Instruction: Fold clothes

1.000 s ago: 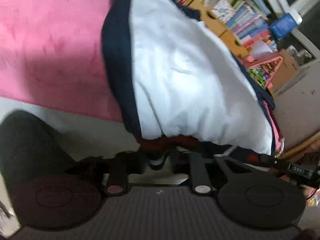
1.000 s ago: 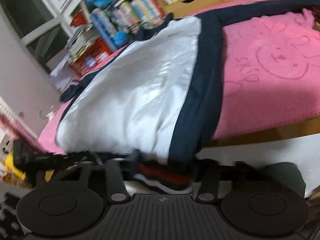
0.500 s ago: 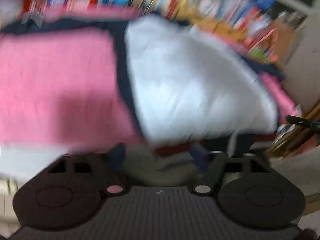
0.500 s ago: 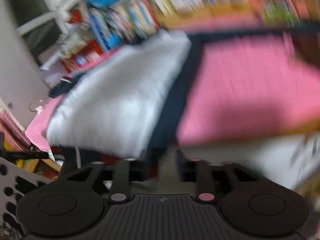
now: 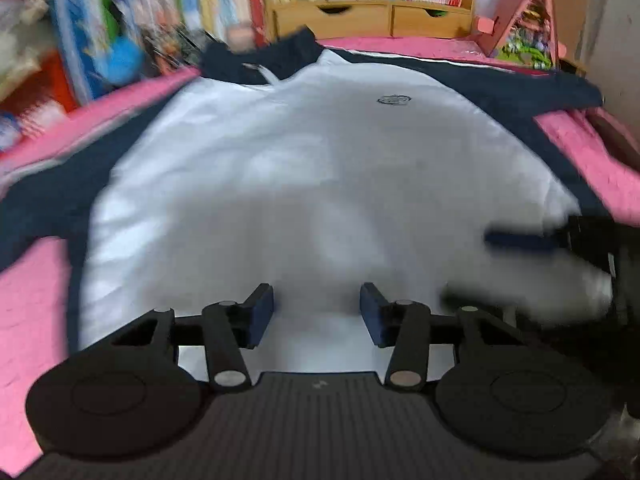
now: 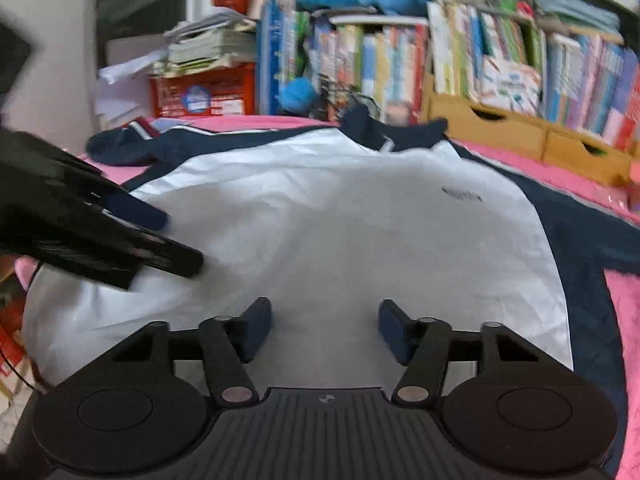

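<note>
Now the shirt (image 5: 320, 168) lies spread flat on the pink cover (image 5: 592, 160), collar far, and with my left gripper (image 5: 316, 316) and right gripper (image 6: 324, 330) both apart and empty above its near hem, I judge it light and limp, best pinched at hem corners or navy sleeves.

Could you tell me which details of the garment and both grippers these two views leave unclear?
- Small emblem on the white-and-navy top: too small and soft to read in either view.
- Top's near hem: hidden behind the left gripper and right gripper bodies.
- Sleeve end, right wrist view: smeared by blur.
- Books, left wrist view: motion-blurred.
</note>
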`<state>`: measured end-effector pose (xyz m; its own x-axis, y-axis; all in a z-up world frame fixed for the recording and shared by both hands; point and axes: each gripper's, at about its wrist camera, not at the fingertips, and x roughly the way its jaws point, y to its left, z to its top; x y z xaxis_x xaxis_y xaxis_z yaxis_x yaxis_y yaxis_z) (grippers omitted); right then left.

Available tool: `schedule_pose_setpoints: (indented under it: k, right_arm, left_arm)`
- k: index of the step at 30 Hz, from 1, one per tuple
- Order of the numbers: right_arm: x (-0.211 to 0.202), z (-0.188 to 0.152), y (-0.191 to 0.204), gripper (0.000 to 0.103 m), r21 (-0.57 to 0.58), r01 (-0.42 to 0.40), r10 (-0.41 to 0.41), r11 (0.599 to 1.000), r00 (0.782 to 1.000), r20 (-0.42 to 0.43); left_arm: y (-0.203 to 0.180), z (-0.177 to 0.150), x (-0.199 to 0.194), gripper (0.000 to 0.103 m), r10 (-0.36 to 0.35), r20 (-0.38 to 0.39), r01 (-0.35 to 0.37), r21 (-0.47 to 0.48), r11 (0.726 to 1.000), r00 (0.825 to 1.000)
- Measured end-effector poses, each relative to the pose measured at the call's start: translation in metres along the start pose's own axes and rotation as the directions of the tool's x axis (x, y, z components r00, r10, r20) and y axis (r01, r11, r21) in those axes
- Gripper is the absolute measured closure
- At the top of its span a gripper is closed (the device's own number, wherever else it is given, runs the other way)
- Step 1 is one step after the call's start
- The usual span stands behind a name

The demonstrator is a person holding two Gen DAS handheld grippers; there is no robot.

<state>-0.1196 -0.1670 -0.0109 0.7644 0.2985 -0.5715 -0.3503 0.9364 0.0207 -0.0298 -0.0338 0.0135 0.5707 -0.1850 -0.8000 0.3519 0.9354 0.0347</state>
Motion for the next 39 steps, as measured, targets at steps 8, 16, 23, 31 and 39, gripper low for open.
schedule_pose_setpoints:
  k: [8,16,23,31,39]
  right_arm:
    - [-0.01,-0.019,-0.005,0.047,0.011,0.008,-0.009,1.0,0.997,0.082]
    - [-0.015,-0.02,-0.014,0.046,0.015,-0.039,0.037,0.999,0.993,0.114]
    - [-0.017,-0.024,-0.014,0.045,0.018,-0.067,0.065,0.998,0.99,0.124]
    - [-0.016,-0.024,-0.014,0.041,0.015,-0.086,0.083,0.996,0.988,0.128]
    - [-0.014,-0.021,-0.011,0.039,0.001,-0.078,0.077,0.997,0.989,0.123]
  left_arm:
    - [0.026,0.106,0.088,0.057,0.117,-0.039,-0.119,-0.053,0.991,0.992]
    - [0.059,0.194,0.166,0.054,0.27,-0.047,-0.273,-0.132,0.953,0.962]
    - [0.063,0.233,0.201,0.051,0.395,0.003,-0.392,-0.107,0.914,0.919]
    - [0.067,0.186,0.138,0.05,0.319,0.063,-0.312,-0.094,0.945,0.946]
    - [0.062,0.129,0.077,0.042,0.222,0.085,-0.215,-0.085,0.973,0.971]
